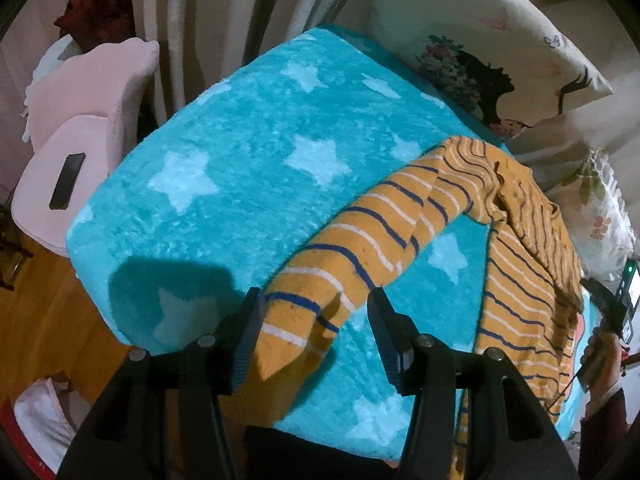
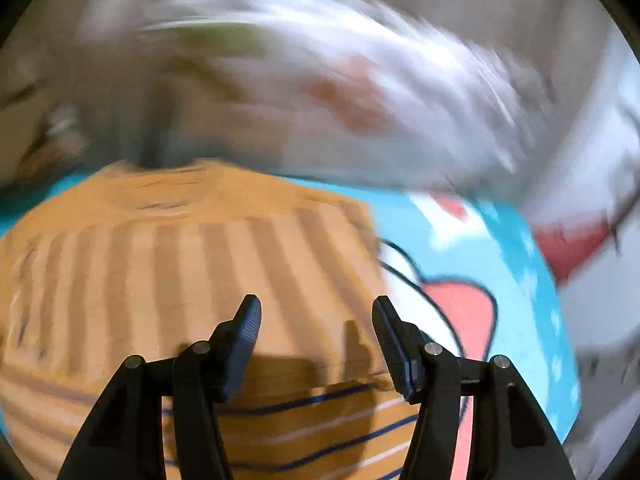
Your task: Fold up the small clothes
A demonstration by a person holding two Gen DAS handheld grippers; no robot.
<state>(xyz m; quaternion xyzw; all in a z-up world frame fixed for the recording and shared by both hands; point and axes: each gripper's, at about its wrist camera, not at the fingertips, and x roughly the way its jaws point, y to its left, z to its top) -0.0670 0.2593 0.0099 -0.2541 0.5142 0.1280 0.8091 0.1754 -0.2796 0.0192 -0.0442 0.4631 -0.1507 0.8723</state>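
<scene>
An orange top with blue and white stripes (image 1: 516,264) lies on a turquoise star blanket (image 1: 240,176). One long sleeve (image 1: 360,240) stretches from the body toward my left gripper (image 1: 316,304). The left gripper is open, and the sleeve's cuff end lies between its fingers. The right gripper (image 2: 316,308) is open and empty, just above the top's body (image 2: 180,272), near its right edge. The right wrist view is blurred by motion. The right gripper's handle also shows in the left wrist view (image 1: 608,312) at the far right.
A pink chair (image 1: 80,128) with a dark phone on its seat stands left of the blanket. Printed pillows (image 1: 480,56) lie behind the top. Wooden floor (image 1: 48,312) shows past the blanket's left edge. The blanket has a cartoon print (image 2: 460,312) right of the top.
</scene>
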